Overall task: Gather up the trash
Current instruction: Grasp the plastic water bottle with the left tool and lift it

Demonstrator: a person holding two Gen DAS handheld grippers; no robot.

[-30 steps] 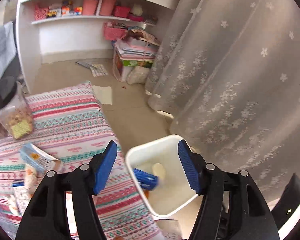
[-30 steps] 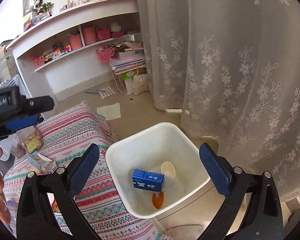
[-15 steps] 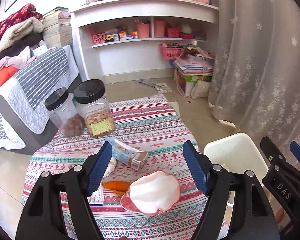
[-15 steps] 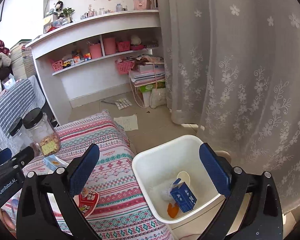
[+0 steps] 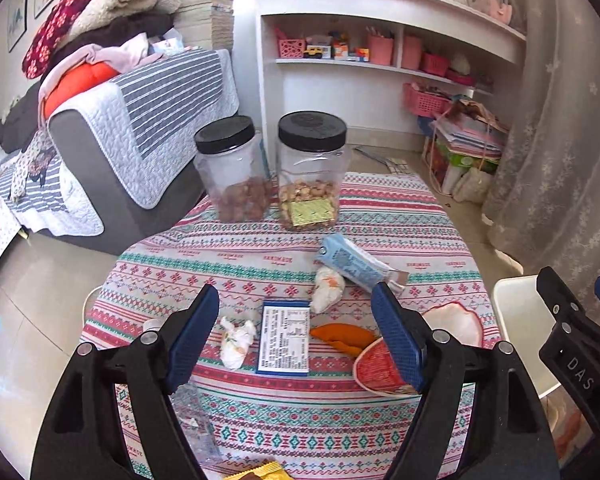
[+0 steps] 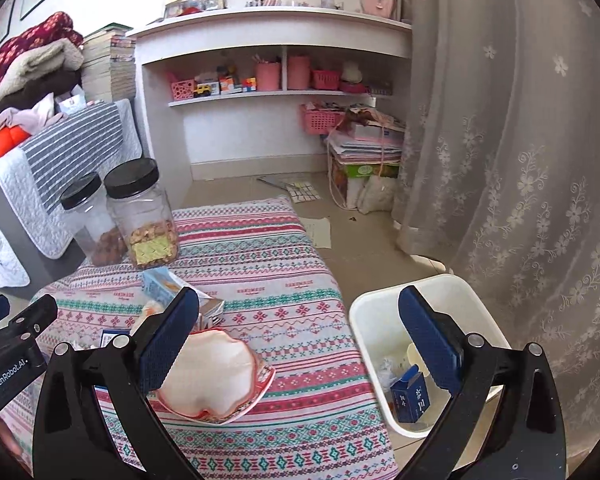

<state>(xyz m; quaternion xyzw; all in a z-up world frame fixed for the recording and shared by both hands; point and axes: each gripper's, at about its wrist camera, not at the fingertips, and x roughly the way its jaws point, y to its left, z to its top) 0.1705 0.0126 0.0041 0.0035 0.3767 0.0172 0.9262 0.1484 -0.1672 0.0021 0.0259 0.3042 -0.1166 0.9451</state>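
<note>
Left gripper (image 5: 296,336), jaws opening and empty, is being aimed over the blue-edged packet (image 5: 283,339) at 12 o'clock, presumably for pickup; right gripper (image 6: 300,340) is being held wide, empty; bin (image 6: 358,316) is lying at 3 o'clock; earlier, both were framing the bin.

The cloth (image 5: 380,216) has pink, green and white stripes – the bin (image 6: 364,320) is white, the jar lids (image 5: 312,130) black.
</note>
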